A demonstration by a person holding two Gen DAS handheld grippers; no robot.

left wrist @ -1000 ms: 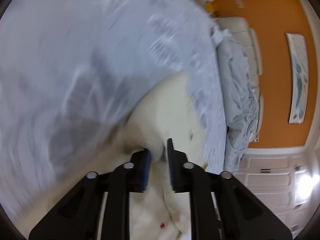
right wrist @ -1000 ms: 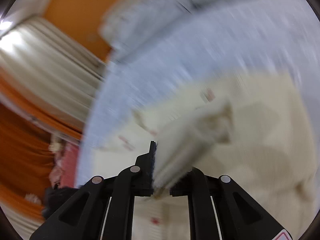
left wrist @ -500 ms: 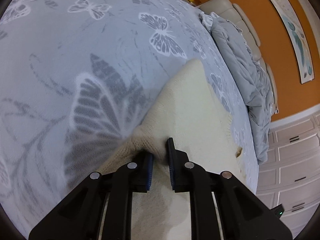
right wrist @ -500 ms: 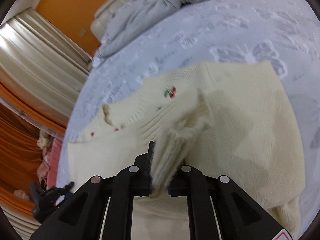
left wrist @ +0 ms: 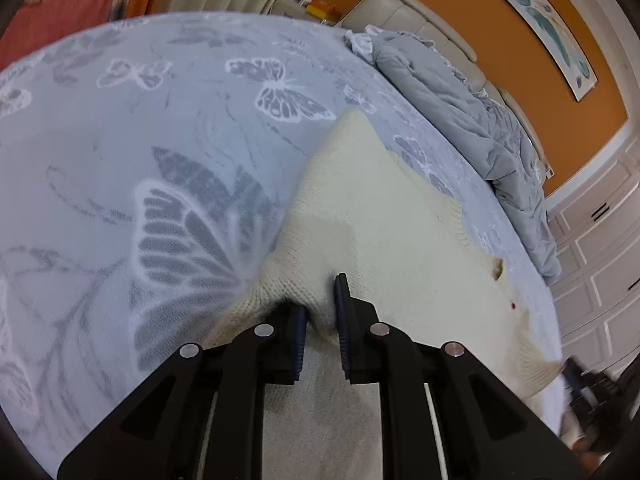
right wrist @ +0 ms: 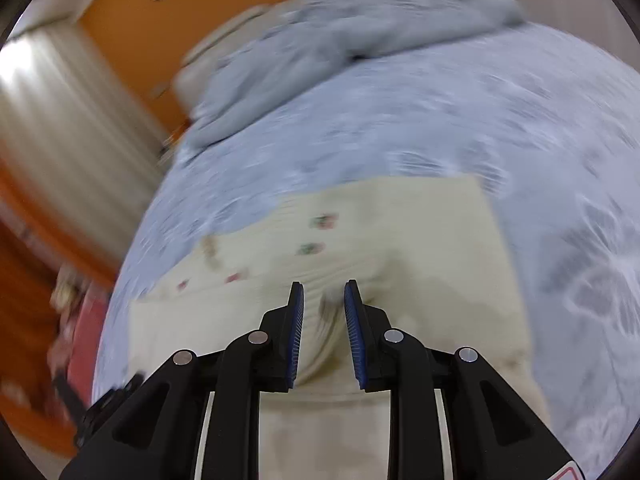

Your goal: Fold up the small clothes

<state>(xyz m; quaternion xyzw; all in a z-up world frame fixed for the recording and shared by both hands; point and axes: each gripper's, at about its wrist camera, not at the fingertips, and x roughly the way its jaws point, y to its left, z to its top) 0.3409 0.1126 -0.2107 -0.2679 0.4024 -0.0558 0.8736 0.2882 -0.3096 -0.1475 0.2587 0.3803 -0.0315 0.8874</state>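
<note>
Garment: a cream knitted sweater point(left wrist: 384, 232) of soft ribbed wool lies spread on the bed, well inside its edges; in the right wrist view point(right wrist: 420, 232) it shows small red and green embroidered motifs and a straight far edge.
Bed cover: a pale blue-grey bedspread point(left wrist: 120, 152) printed with large white and grey butterflies, smooth and flat around the sweater.
Bedding: a rumpled grey quilted duvet point(left wrist: 460, 112) is heaped along the far side by a beige padded headboard point(left wrist: 404, 4).
Left gripper point(left wrist: 322, 312): black arms with blue ribbed pads, drawn narrow and pinching a raised fold of the knit at the sweater's edge.
Right gripper point(right wrist: 323, 316): the same build, jaws parted with a clear gap; a bunched ridge of knit sits between the pads, but blur hides whether either pad touches it.
Room: orange wall point(left wrist: 500, 32), white panelled cabinets point(left wrist: 600, 248).
</note>
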